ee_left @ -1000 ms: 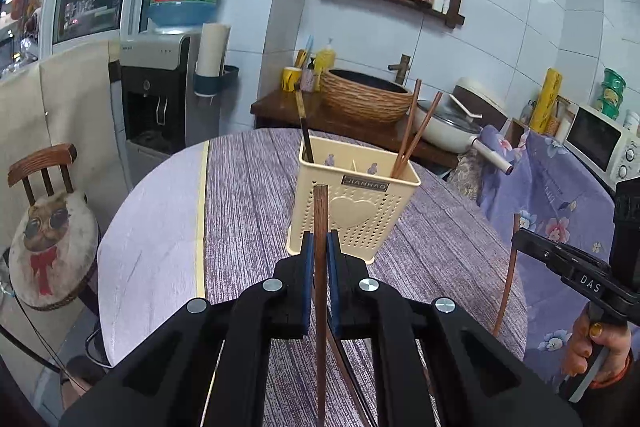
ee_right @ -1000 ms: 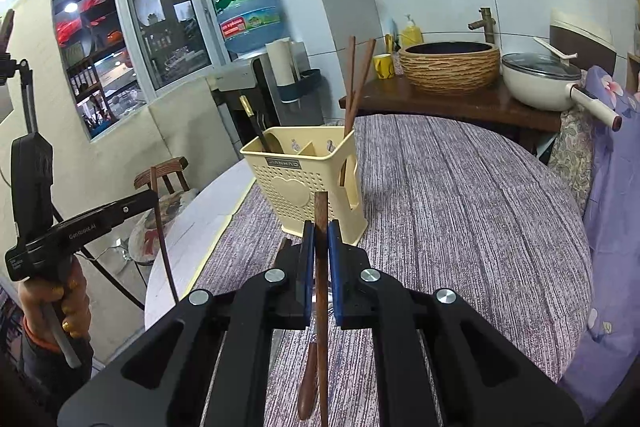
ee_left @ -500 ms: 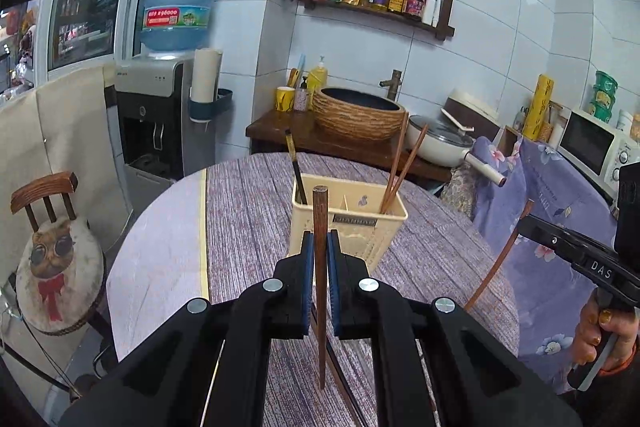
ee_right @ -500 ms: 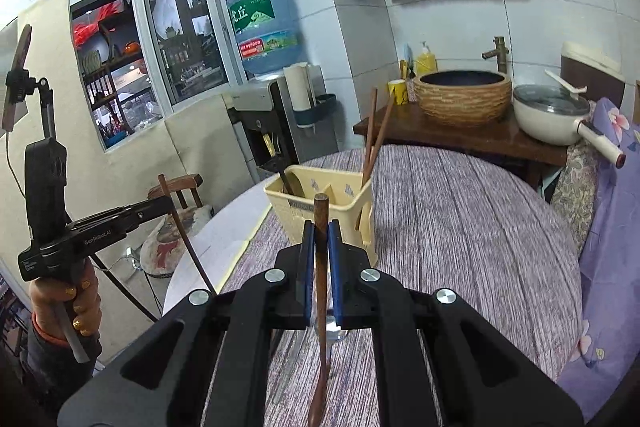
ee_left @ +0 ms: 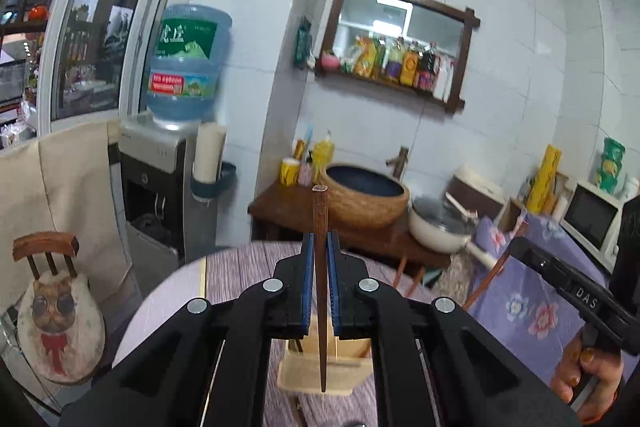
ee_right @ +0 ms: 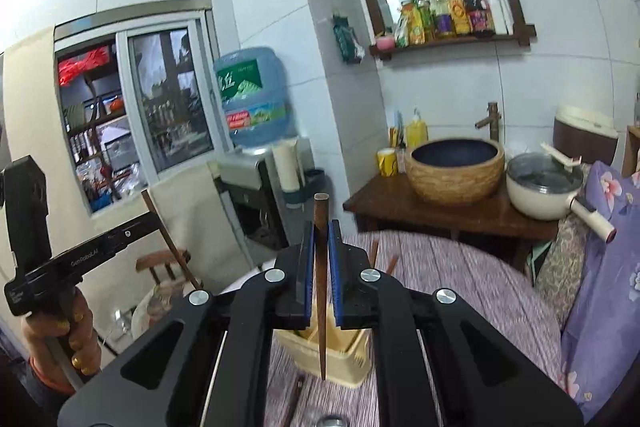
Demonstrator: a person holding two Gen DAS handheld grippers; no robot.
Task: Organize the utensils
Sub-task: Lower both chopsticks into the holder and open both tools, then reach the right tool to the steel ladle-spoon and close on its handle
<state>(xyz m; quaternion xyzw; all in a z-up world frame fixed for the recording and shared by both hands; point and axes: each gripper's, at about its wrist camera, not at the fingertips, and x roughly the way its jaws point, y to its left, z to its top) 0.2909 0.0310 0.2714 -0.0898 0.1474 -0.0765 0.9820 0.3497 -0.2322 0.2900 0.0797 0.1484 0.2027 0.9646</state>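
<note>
My left gripper is shut on a dark wooden chopstick held upright, its thin tip hanging in front of the cream utensil holder below. My right gripper is shut on another wooden chopstick, its tip over the same holder, which has chopsticks standing in it. Each gripper shows in the other's view: the right one and the left one, each with its chopstick. The holder is mostly hidden behind the fingers.
The holder stands on a round table with a purple striped cloth. More utensils lie on the cloth near me. Behind are a side table with a woven basin and pot, a water dispenser and a chair.
Both grippers have risen and tilted up with their chopsticks. The holder has dropped low in both views and sits under the chopstick tips.
</note>
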